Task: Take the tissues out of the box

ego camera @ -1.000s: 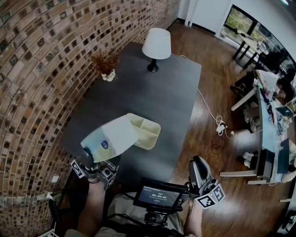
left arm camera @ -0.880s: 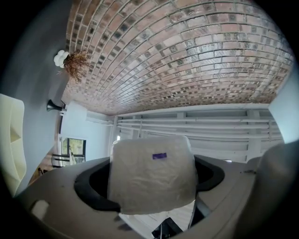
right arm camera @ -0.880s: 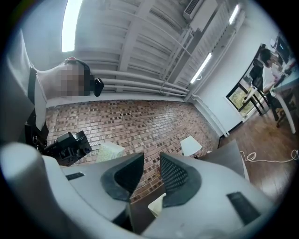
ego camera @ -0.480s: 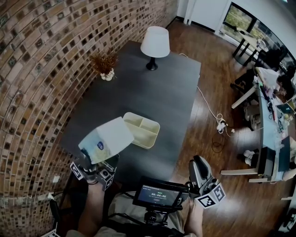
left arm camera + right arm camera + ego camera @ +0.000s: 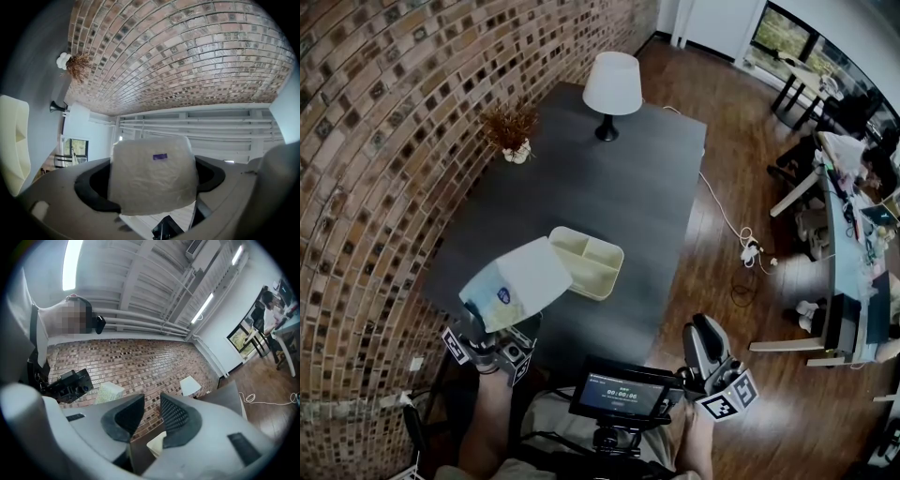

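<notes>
A pale plastic-wrapped tissue pack point(image 5: 517, 284) with a blue mark hangs in the air over the table's near left corner. My left gripper point(image 5: 499, 330) is shut on its lower end, and the pack point(image 5: 152, 173) fills the space between the jaws of that gripper point(image 5: 152, 187). Just behind it, a cream two-compartment box point(image 5: 592, 265) rests on the dark table, also seen as a cream box point(image 5: 14, 140) at the left edge. My right gripper point(image 5: 701, 336) is held off the table's near right side, apart from both. Its jaws point(image 5: 152, 413) stand almost together with nothing between them.
The dark grey table point(image 5: 628, 187) carries a white lamp point(image 5: 612, 86) and a dried plant in a white vase point(image 5: 514, 133) at its far end. A brick wall point(image 5: 375, 141) runs along the left. A small screen point(image 5: 622, 394) sits by the person's lap. A cable point(image 5: 733, 246) lies on the wooden floor.
The tissue pack in my left gripper has shifted slightly lower and to the left. The right gripper has stayed where it was.
</notes>
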The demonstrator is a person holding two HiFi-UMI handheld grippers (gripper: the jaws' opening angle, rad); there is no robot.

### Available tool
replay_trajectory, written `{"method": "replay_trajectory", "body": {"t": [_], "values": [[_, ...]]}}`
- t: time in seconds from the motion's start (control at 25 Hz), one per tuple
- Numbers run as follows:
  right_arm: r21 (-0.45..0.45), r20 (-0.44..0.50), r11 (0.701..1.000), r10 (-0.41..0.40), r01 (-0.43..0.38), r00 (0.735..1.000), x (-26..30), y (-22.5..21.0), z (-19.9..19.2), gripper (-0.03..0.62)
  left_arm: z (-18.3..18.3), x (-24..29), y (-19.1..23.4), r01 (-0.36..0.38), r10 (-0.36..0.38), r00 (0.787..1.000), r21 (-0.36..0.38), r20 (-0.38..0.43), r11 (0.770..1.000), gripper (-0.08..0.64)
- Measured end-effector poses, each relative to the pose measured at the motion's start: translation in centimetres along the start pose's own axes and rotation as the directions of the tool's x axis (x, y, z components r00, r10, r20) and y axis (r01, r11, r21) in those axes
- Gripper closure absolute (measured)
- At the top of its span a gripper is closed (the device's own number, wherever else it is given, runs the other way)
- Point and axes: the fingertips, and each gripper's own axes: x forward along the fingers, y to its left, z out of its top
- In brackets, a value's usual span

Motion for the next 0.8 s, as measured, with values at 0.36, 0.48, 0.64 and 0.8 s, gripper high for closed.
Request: {"method": "replay_trajectory", "body": {"t": [0.36,0.48,0.64,0.8], "values": [[0.01,-0.005,1.0,0.005,-0.005,1.0,-0.31,0.02,-0.46,0.488,-0.07,-0.1,-0.11,-0.012,0.012,1.0,0.006,-0.002,1.0,0.087],[0.013,-0.004,1.0,0.003,-0.003,1.0,-0.52,0.0,-0.52,0.489,0.07,-0.49,-0.15,-0.011,0.011,1.0,0.008,0.004,1.0,0.087],[0.011,-0.008,1.0,0.003,-0.003,1.0,-0.65,-0.07,-0.63,0.488,0.18,-0.58,-0.34,-0.009,0.009,1.0,0.014,0.008,1.0,0.087],[0.008,-0.01,1.0,0.003,-0.003,1.0,-0.8,-0.12,-0.61,0.488,0.04,-0.51,-0.44,-0.007,0.007,1.0,0.017,0.007,1.0,0.087]]}}
